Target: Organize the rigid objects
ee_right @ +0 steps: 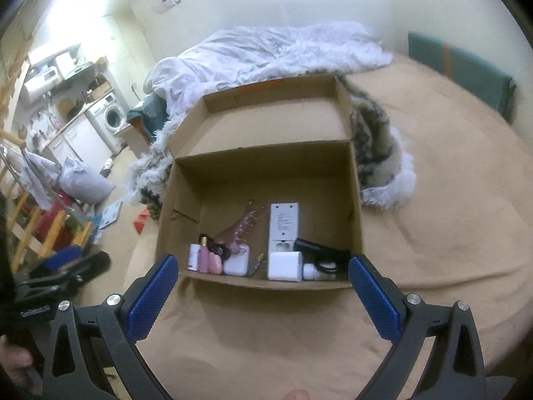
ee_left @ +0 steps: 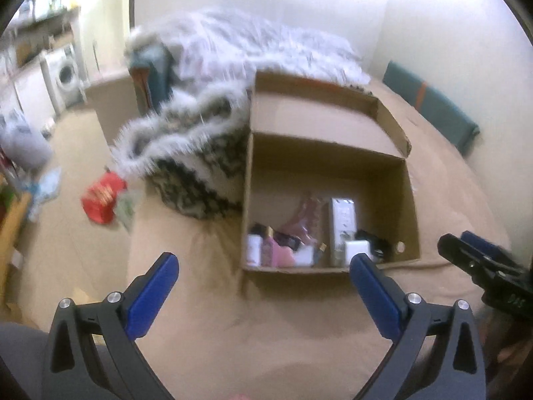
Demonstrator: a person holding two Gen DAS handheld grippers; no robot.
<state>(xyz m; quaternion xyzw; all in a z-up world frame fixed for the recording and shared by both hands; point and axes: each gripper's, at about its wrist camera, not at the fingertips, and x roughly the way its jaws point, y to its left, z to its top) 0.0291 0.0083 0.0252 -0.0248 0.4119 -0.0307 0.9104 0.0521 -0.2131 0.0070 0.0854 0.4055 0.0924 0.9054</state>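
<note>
An open cardboard box (ee_right: 263, 180) sits on a tan bedcover (ee_right: 449, 233), its flap folded back toward a white fluffy blanket (ee_right: 299, 50). Small items are gathered along the box's near wall: a tall white device (ee_right: 283, 225) lying flat, a white cube-shaped block (ee_right: 284, 266) in front of it, a black tool (ee_right: 321, 255) to its right, a pink bottle (ee_right: 204, 259) and a small white bottle (ee_right: 193, 256) at the left, and a clear pinkish comb-like piece (ee_right: 241, 230) between them. The right gripper (ee_right: 265, 286) hangs above the bedcover just short of the box's near edge, its blue pads spread wide with nothing between them. The left gripper (ee_left: 265, 285) does likewise, jaws wide and empty, with the box ahead and slightly right.
</note>
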